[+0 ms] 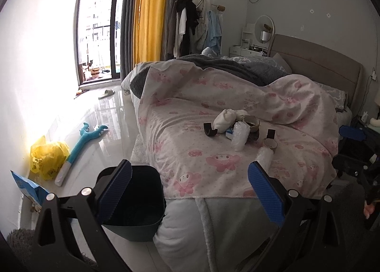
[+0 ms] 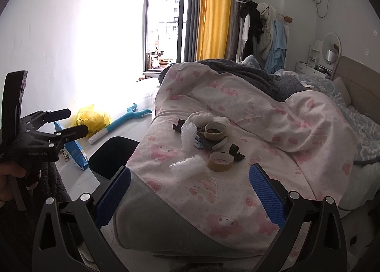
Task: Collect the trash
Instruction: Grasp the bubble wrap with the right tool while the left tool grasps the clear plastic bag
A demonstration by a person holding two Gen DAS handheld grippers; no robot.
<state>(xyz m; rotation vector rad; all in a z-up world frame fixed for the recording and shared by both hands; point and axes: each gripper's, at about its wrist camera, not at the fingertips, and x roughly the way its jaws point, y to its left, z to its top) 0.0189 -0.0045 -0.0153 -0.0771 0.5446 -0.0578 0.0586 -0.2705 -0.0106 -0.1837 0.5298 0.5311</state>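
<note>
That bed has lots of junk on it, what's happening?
A person is tidying up, holding a claw in each hand. Both the left claw and the right claw are open and empty, hovering at the foot of the bed. Cardboard tape rolls, crumpled bubble wrap and other scraps lie on the pink blanket. A dark trash bin waits on the floor beside the bed.

Glossy tiled floor (image 1: pixel 111 127); soft cloth quilt (image 1: pixel 194 153); cardboard tape rings (image 2: pixel 220 161)

The left gripper (image 1: pixel 189 185) hangs with jaws spread wide, empty. The right gripper (image 2: pixel 189 190) is likewise parted and empty. At nine o'clock in the right view, a hand (image 2: pixel 9 180), seemingly the left, grips its handle.
</note>
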